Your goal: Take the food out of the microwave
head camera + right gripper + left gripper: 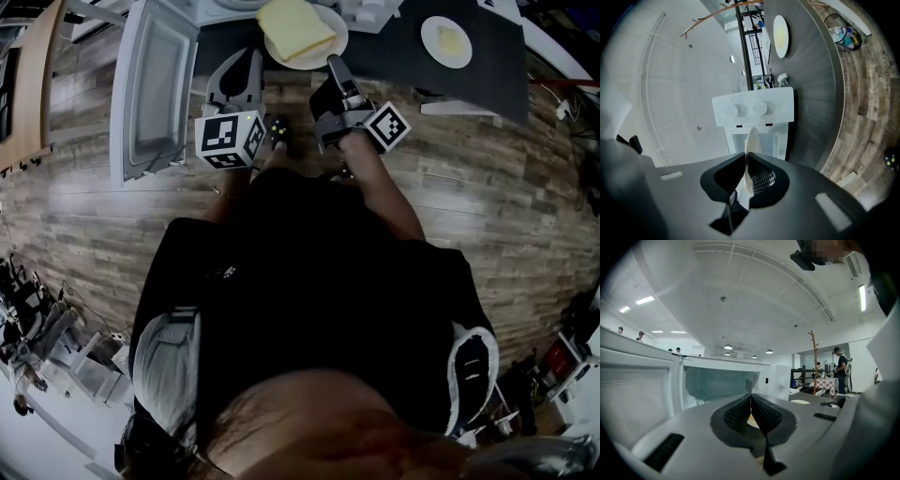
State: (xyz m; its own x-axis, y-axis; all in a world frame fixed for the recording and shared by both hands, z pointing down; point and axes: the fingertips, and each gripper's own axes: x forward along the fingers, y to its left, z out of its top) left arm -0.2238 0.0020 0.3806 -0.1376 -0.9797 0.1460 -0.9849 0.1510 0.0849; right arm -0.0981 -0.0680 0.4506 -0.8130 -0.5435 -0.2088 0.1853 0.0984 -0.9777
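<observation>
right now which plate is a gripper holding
The plate carrying the large yellow slab, rim pinched by the right gripper; the smaller plate sits untouched.

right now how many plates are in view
2. One plate of yellow food is clamped by its rim in the right hand-held gripper; a second plate lies on the dark table. The microwave might hide more.

Bright ceiling strips (645,300) light the room, yet fisheye edges bend and darken.

Yellow food (295,26) on white plate (330,52)
</observation>
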